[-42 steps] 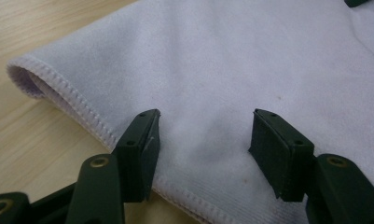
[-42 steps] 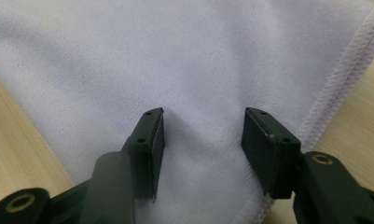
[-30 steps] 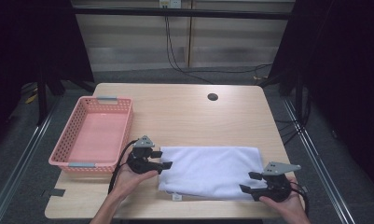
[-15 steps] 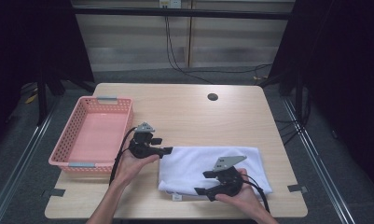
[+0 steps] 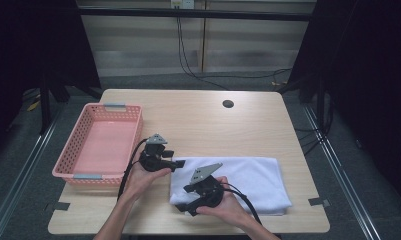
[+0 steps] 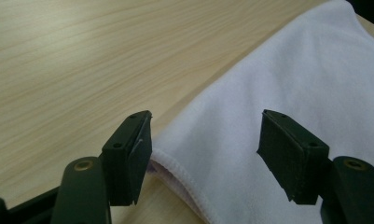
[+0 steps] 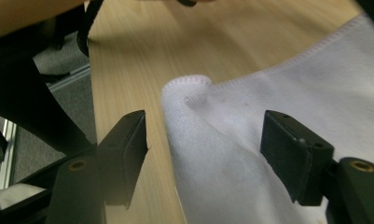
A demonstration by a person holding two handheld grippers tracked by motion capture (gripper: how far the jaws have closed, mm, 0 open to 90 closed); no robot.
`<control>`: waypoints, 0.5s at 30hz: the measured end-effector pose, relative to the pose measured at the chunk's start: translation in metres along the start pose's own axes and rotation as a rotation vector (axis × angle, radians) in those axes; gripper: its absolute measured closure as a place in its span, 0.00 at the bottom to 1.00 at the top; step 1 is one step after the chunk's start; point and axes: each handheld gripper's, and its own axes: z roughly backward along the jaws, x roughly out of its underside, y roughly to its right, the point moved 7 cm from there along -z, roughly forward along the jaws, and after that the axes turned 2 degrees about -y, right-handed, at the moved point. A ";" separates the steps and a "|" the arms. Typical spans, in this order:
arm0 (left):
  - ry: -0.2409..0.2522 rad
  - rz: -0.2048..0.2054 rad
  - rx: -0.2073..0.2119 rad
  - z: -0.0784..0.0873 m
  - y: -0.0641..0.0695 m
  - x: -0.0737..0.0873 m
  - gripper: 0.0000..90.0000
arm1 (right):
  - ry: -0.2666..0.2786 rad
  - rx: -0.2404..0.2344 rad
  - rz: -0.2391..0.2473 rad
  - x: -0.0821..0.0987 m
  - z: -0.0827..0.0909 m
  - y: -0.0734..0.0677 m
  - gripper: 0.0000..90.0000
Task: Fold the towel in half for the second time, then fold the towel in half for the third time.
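Left gripper (image 5: pixel 179 163) low at the near-left of the worktop (image 5: pixel 198 125), jaws spread wide and holding nothing; in the left gripper view (image 6: pixel 205 154) the hemmed edge of the white towel (image 6: pixel 287 107) lies between the pads, one pad just beside the hem, the other over the cloth, neither seen to press. Right gripper (image 5: pixel 183 206) close by at the towel's near-left corner, jaws also wide, having just been opening and closing a little, gripping nothing; in the right gripper view (image 7: pixel 205 154) the curled corner of the towel (image 7: pixel 268 116) sits in the gap, one pad over bare wood, the other over the cloth. Both grippers near each other, pointing at the same left end of the towel (image 5: pixel 248 180), left one at the far corner, right one at the near corner. Towel folded into a long flat rectangle, lying along the near edge of the worktop, right of centre. Pink basket (image 5: pixel 68 165) on the left side, just beside the left hand (image 5: pixel 145 180). Small dark hole (image 5: pixel 228 104) in the worktop toward the far side, well apart from the towel. Right hand (image 5: pixel 228 207) over the near edge.
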 end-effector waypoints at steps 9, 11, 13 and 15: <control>0.010 0.025 -0.021 0.000 -0.012 0.000 0.38 | -0.068 0.066 0.046 0.009 -0.019 0.001 0.42; 0.003 0.025 -0.028 -0.001 -0.014 0.001 0.38 | -0.068 0.109 0.092 0.011 -0.020 0.002 0.49; 0.003 0.031 -0.030 -0.002 -0.016 0.001 0.37 | -0.061 0.145 0.119 0.014 -0.021 0.000 0.51; -0.005 0.030 -0.036 -0.003 -0.017 0.002 0.37 | -0.069 0.161 0.138 0.014 -0.020 0.000 0.55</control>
